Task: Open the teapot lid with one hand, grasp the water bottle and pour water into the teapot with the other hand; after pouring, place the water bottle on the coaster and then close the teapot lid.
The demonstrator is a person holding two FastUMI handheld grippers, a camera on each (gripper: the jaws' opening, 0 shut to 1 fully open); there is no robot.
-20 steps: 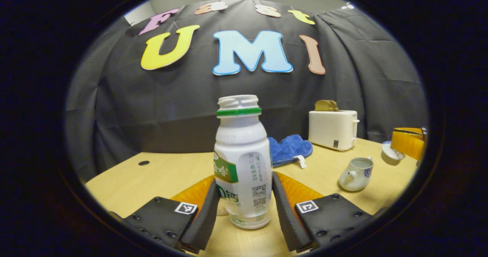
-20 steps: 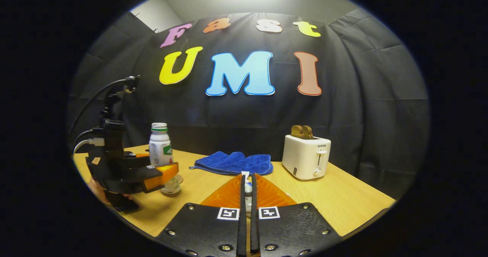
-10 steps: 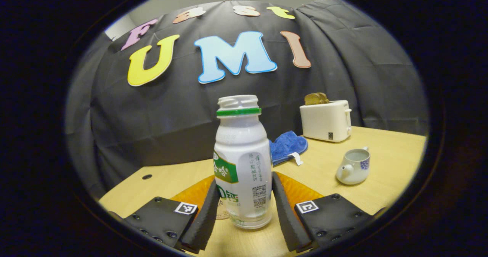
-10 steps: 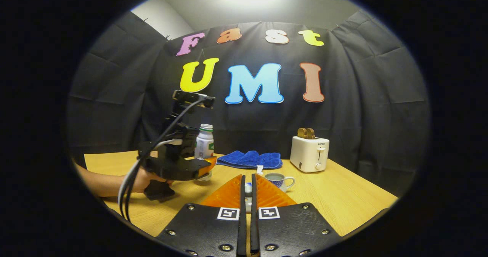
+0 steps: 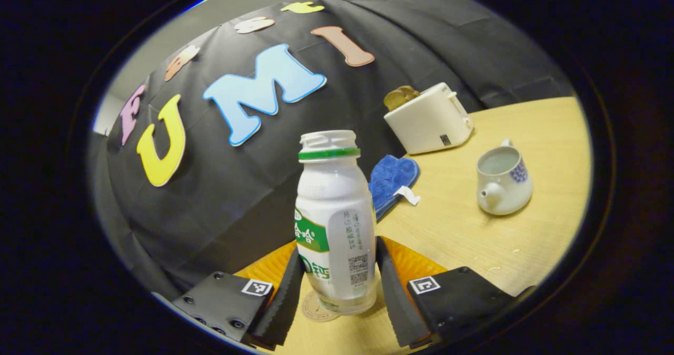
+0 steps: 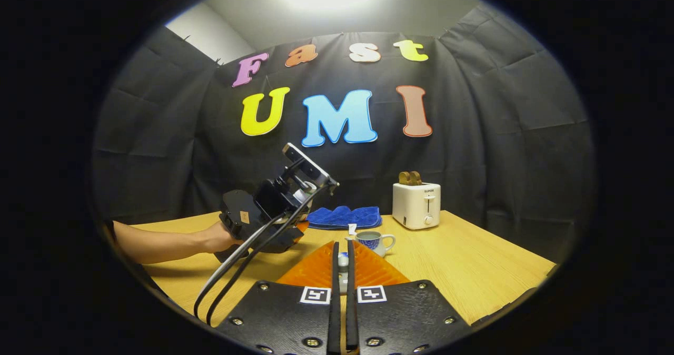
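L gripper (image 5: 337,292): white plastic water bottle w/ green neck ring, uncapped (image 5: 334,223), is clamped between both fingers, lower body pinched on each side. Round tan coaster (image 5: 316,308) is seen under the bottle base; contact can't be told. Farther R on the light wooden table (image 5: 526,249), small white ceramic teapot w/ blue pattern (image 5: 503,178) stands lidless. Beyond it, blue cloth (image 5: 390,177), then white toaster w/ bread slices (image 5: 427,119).

R gripper (image 6: 342,263): fingers nearly closed, a small white lid w/ blue knob (image 6: 343,262) nipped between them. L gripper is seen tilted, held by a hand (image 6: 216,236), near the teapot.
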